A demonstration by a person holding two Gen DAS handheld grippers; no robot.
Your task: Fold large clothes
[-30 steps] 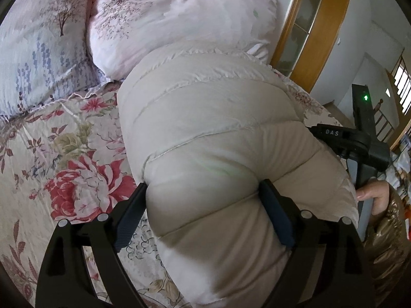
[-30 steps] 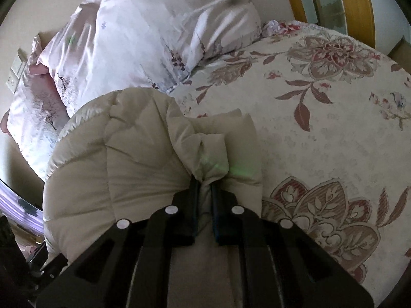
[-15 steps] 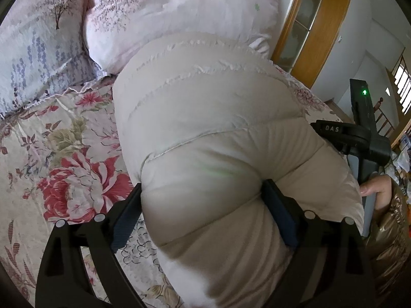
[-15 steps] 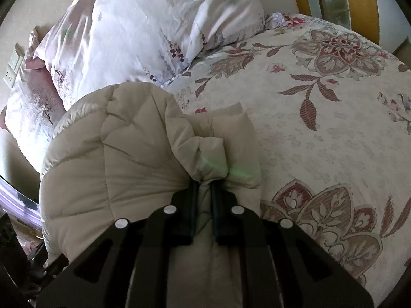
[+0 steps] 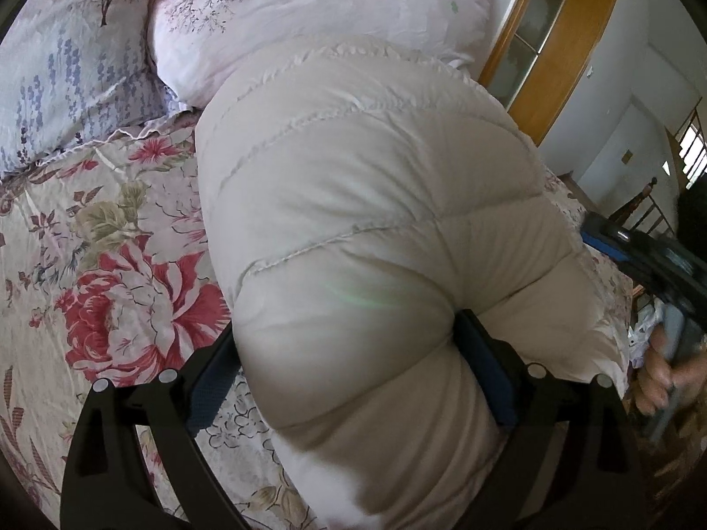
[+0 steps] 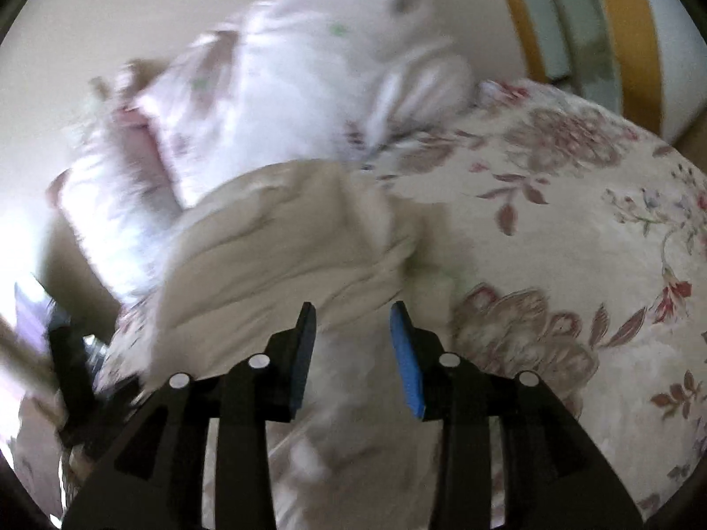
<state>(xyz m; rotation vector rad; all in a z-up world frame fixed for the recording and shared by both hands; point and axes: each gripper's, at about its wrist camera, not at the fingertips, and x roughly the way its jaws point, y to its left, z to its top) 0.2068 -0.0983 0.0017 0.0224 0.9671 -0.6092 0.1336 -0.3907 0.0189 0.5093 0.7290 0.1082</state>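
- Jacket (image 5: 366,221), beige and quilted, lies folded into a puffy bundle on the floral bedspread (image 5: 110,265).
- Its long axis in the left wrist view runs from 6 o'clock up toward 12, the far end touching a pink pillow (image 5: 309,13).
- Left gripper (image 5: 349,353) stands spread wide, its blue pads pressing into both sides of the bundle's near end.
- Right gripper (image 6: 353,340) is opening; the pads stand apart, clear of the cloth just beyond them.
- In the blurred right view the bundle (image 6: 283,238) stretches from 6 toward 10 o'clock.
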